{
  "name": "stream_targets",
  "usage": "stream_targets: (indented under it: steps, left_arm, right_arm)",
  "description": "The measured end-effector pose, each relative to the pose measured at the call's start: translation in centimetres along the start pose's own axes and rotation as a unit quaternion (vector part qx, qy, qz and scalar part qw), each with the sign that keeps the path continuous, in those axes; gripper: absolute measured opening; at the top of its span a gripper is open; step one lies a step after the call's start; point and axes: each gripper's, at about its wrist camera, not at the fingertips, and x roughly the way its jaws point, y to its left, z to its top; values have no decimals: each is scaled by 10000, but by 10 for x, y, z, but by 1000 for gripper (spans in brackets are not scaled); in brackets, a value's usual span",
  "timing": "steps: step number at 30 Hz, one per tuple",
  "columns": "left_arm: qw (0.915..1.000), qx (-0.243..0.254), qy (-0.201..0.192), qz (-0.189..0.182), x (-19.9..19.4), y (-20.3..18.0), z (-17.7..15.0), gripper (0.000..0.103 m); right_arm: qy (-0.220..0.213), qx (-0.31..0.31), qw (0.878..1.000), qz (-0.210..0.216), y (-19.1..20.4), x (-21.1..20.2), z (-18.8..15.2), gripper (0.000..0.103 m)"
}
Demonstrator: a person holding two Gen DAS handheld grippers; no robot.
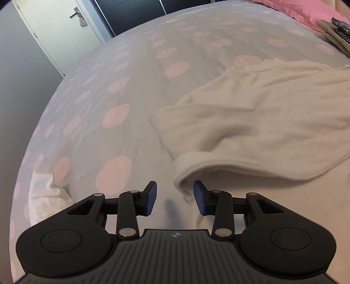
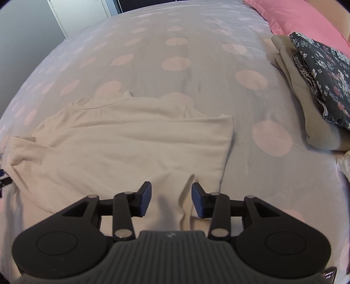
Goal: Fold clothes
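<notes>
A cream garment (image 1: pixel 251 118) lies spread on the bed, partly folded, with its thick folded edge near me. My left gripper (image 1: pixel 175 196) is open and empty, just at the left corner of that edge. In the right wrist view the same cream garment (image 2: pixel 122 148) lies flat with its collar at the far side. My right gripper (image 2: pixel 170 200) is open and empty, its jaws either side of the garment's near right corner.
The grey bedspread with pink dots (image 1: pixel 113 113) covers the bed. A stack of folded clothes, beige under dark floral (image 2: pixel 317 87), sits at the right. A pink pillow (image 2: pixel 301 19) lies behind it. White cloth (image 1: pixel 48 196) lies at the left. A door (image 1: pixel 61 26) stands beyond.
</notes>
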Motion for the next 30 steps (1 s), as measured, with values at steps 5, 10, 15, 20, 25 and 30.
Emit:
stream_targets:
  steps: [5, 10, 15, 20, 25, 30]
  left_arm:
    - [9996, -46, -242, -117, -1, 2, 1, 11]
    - [9993, 74, -366, 39, -10, 1, -1, 2]
    - [9997, 184, -118, 139, -6, 7, -11, 2]
    - [9993, 189, 296, 89, 1, 13, -17, 2]
    - [9986, -187, 486, -86, -3, 34, -13, 6]
    - [9931, -1021, 3, -575, -22, 62, 12, 27]
  right_arm:
    - [223, 21, 9997, -57, -2, 16, -1, 12]
    - [-153, -78, 9998, 130, 6, -7, 7, 8]
    - [-428, 66, 9990, -67, 0, -25, 15, 8]
    - [-63, 266, 9994, -188, -7, -9, 14, 8]
    - [98, 90, 9996, -237, -1, -1, 7, 11]
    - [186, 179, 9994, -233, -3, 4, 7, 12]
